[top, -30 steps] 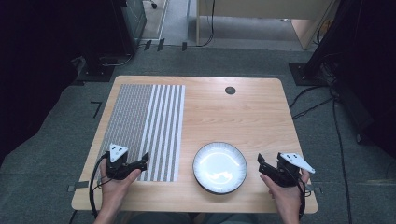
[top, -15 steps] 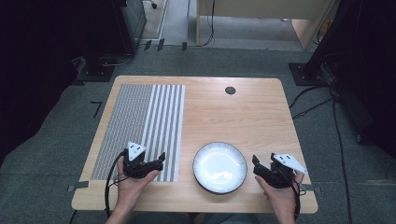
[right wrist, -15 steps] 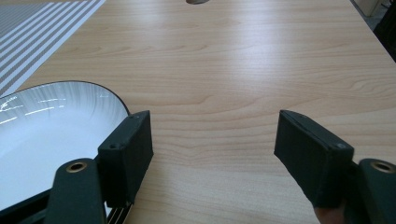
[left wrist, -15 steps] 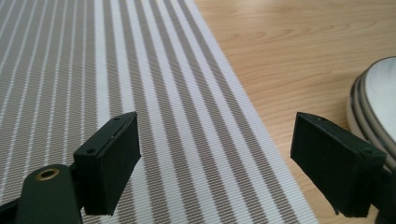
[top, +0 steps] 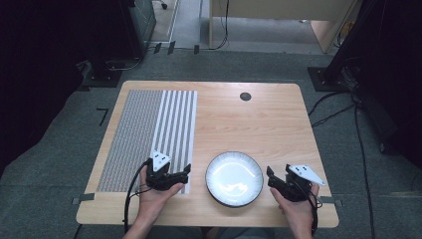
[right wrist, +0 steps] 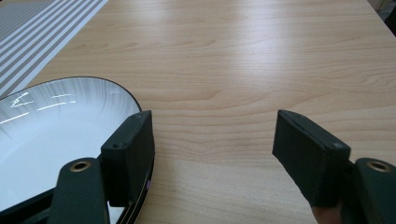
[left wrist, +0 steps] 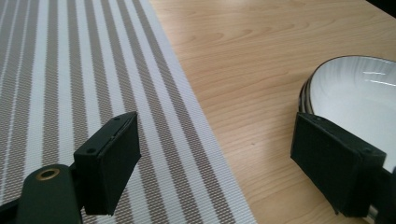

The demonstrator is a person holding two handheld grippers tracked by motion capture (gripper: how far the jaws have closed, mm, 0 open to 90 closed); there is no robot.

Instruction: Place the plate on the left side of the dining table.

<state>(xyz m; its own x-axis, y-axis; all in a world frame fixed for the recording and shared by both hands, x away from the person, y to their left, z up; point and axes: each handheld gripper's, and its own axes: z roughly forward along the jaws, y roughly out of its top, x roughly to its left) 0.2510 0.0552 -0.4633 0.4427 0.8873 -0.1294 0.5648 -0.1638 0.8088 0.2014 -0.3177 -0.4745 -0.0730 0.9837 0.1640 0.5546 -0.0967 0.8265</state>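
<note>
High view: your left gripper (top: 175, 175) and right gripper (top: 276, 180) flank the plate (top: 234, 179), which sits near the front edge of the tabletop (top: 259, 124). The mat (top: 149, 134) lies under and beyond your left jaws.

Left gripper view: your jaws stand spread with nothing between them but mat edge and bare wood. The plate rim (left wrist: 308, 88) lies just beyond the jaw on the picture's right, which covers part of it; whether they touch you cannot tell.

Right gripper view: your jaws have just been closing a little, yet they are spread wide with only wood between them. The plate (right wrist: 51, 121) lies beside the picture's left jaw, its rim passing behind that pad.

The plate looks like glazed ceramic: stiff, fairly heavy, slick and breakable. Take it by the raised rim, one pad over and one under, from both sides. Its underside and near edge are hidden, so judge the clearance under the rim carefully.
</note>
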